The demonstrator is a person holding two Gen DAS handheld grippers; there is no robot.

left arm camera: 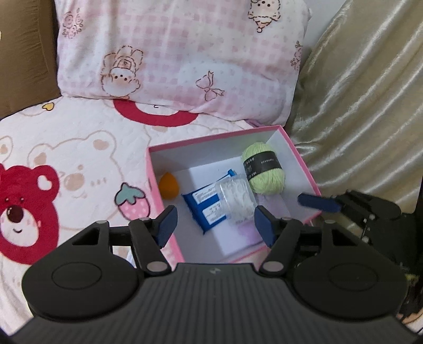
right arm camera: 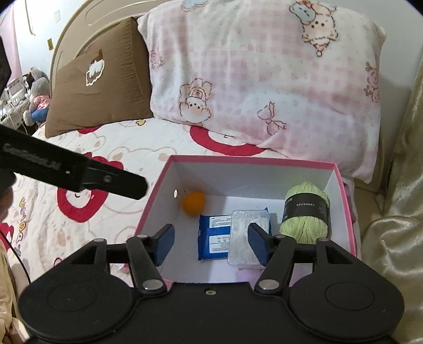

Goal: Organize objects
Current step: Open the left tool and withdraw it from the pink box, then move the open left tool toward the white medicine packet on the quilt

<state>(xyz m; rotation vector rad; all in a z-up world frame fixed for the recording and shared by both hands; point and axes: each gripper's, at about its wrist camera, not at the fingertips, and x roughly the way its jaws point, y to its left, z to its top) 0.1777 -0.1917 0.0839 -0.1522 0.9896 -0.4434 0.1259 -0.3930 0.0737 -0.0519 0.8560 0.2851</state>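
Pink box (right arm camera: 253, 160) on the bed (left arm camera: 79, 137) holds yarn ball (right arm camera: 306, 214), orange sponge (right arm camera: 194, 202), blue packet (right arm camera: 213, 238) and clear case (right arm camera: 247, 236) lying partly on the packet. Left gripper (left arm camera: 215, 225) and right gripper (right arm camera: 210, 242) both spread, empty, above the box. Yarn likely light, squashy: grip across its band. Case probably stiff, slick: take its long sides.

Both views were bright and evenly lit by soft, daylight-like light, with no hard shadows. The white inside of the box (right arm camera: 253, 176) was darker along its left wall and near corner. The satin cloth (left arm camera: 364, 87) at the right edge showed pale glare along its folds. Fisheye bending curved the pillow (right arm camera: 264, 71) and headboard (right arm camera: 79, 23), and the corners went black. The left view looked slightly softer.
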